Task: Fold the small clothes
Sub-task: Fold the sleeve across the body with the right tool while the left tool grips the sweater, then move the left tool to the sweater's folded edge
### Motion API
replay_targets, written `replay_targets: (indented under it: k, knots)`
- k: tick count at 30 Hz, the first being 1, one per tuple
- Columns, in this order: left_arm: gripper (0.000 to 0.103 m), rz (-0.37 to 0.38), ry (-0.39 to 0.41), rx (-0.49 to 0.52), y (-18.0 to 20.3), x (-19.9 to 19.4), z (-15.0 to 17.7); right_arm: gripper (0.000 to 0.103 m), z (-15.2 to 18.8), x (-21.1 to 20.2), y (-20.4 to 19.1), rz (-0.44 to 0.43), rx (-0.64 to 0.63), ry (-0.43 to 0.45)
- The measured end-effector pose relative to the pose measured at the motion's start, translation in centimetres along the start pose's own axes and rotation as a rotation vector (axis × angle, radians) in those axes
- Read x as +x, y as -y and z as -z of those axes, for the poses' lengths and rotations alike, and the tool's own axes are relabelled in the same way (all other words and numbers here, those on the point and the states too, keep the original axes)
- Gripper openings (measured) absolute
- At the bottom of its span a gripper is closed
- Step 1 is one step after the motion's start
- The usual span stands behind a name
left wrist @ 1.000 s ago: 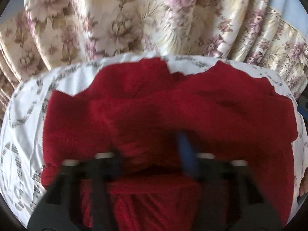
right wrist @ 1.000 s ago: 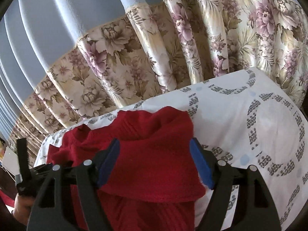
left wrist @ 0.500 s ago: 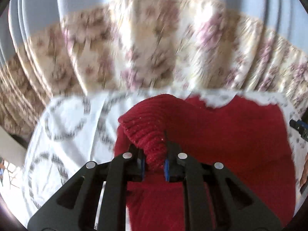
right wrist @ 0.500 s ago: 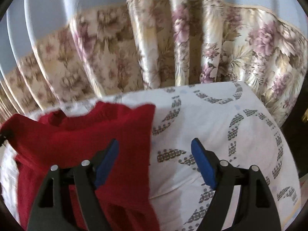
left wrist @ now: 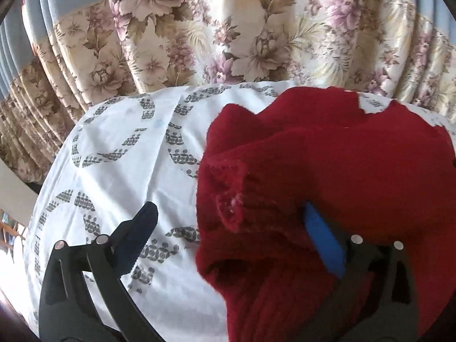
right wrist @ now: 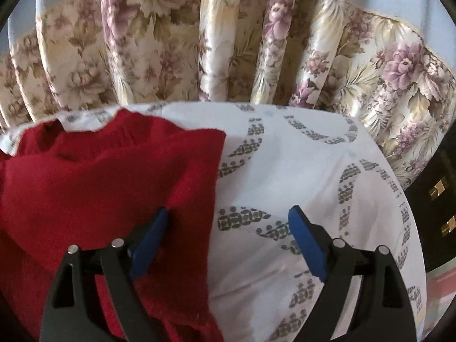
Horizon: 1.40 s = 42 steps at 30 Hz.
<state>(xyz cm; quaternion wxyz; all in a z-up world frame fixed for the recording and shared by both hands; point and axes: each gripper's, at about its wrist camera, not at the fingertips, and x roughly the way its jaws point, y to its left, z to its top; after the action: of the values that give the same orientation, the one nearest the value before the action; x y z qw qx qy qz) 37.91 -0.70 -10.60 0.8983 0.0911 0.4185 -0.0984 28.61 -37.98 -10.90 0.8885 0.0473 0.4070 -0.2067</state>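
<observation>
A red knitted sweater (left wrist: 356,176) lies on the white patterned tablecloth (left wrist: 119,154). Its left sleeve is folded over the body, the cuff (left wrist: 228,193) lying loose on top. My left gripper (left wrist: 230,236) is open; the sleeve fold sits between its fingers, and the right blue pad (left wrist: 322,242) is partly covered by knit. In the right wrist view the sweater (right wrist: 99,185) fills the left side. My right gripper (right wrist: 228,239) is open and empty over the sweater's right edge, its left pad (right wrist: 148,242) above the knit and its right pad over the cloth.
Floral curtains (left wrist: 228,34) hang close behind the table's far edge. The tablecloth (right wrist: 313,176) lies bare to the right of the sweater. Dark furniture with brass fittings (right wrist: 439,193) stands at the far right.
My left gripper held the sleeve pinched half a second ago; now it is open and the sleeve lies folded across the body. My right gripper stayed open and shifted right, to the sweater's edge.
</observation>
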Motion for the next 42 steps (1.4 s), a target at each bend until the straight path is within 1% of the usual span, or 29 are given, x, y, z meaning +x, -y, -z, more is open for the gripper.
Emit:
replay_targets:
  k: [2, 4, 6, 8, 10, 11, 14, 16, 17, 19, 21, 25, 26, 28, 33, 36, 38, 40, 42]
  knots:
    - [0.1, -0.011, 0.028, 0.032, 0.0, -1.5, 0.6, 0.085, 0.2, -1.6, 0.4, -0.007, 0.01, 0.03]
    - [0.1, -0.03, 0.052, 0.07, -0.1, -3.8, 1.9, 0.087, 1.1, -3.9, 1.1, -0.053, 0.023, 0.058]
    - [0.1, -0.025, 0.077, 0.072, -0.6, -6.0, 3.3, 0.087, 2.7, -6.4, 1.7, -0.096, 0.021, 0.078]
    - [0.1, -0.012, 0.104, 0.054, -1.1, -9.2, 5.7, 0.087, 4.4, -8.4, 2.1, -0.133, 0.009, 0.088]
    - [0.1, 0.012, 0.109, 0.038, -1.5, -11.3, 8.0, 0.087, 6.9, -10.8, 2.5, -0.17, 0.007, 0.096]
    - [0.1, 0.02, 0.118, 0.021, -1.7, -12.8, 9.7, 0.087, 8.3, -12.1, 2.6, -0.188, 0.008, 0.095]
    - [0.1, 0.039, 0.122, 0.014, -1.9, -15.2, 13.2, 0.087, 11.3, -14.4, 2.7, -0.204, -0.009, 0.096]
    - [0.1, 0.018, 0.124, 0.009, -2.0, -16.6, 15.5, 0.087, 13.7, -16.1, 3.4, -0.197, 0.0, 0.098]
    - [0.1, 0.02, 0.116, 0.004, -2.1, -17.2, 16.7, 0.087, 14.6, -16.8, 3.9, -0.197, 0.009, 0.099]
    - [0.1, 0.037, 0.109, 0.009, -2.2, -18.1, 18.2, 0.087, 16.4, -17.7, 4.9, -0.171, 0.025, 0.091]
    - [0.1, 0.038, 0.116, 0.002, -2.1, -19.0, 19.4, 0.087, 18.0, -18.6, 6.0, -0.139, 0.036, 0.09]
    - [0.1, 0.078, 0.108, -0.024, -1.5, -20.1, 20.8, 0.087, 19.9, -19.1, 7.5, -0.141, 0.09, 0.06]
    - [0.1, 0.09, 0.115, -0.023, -1.1, -20.5, 21.2, 0.087, 20.1, -19.1, 7.5, -0.14, 0.087, 0.054]
    - [0.1, 0.086, 0.112, -0.012, -0.5, -20.5, 21.5, 0.087, 20.5, -19.3, 7.3, -0.138, 0.083, 0.057]
    - [0.1, 0.09, 0.075, -0.022, 0.6, -20.2, 22.8, 0.087, 20.9, -19.4, 6.1, -0.15, 0.06, 0.054]
    - [0.1, 0.102, 0.075, -0.038, 0.9, -20.3, 23.6, 0.087, 21.3, -19.9, 5.6, -0.127, 0.031, 0.073]
    - [0.1, 0.092, 0.063, -0.048, 1.0, -20.3, 24.4, 0.087, 21.9, -20.0, 6.0, -0.118, 0.038, 0.073]
    - [0.1, 0.105, 0.042, -0.051, 0.8, -20.2, 25.0, 0.087, 22.4, -20.1, 6.6, -0.125, 0.051, 0.067]
    - [0.1, 0.082, 0.038, -0.045, 0.7, -20.3, 25.3, 0.087, 22.8, -20.0, 7.5, -0.116, 0.075, 0.061]
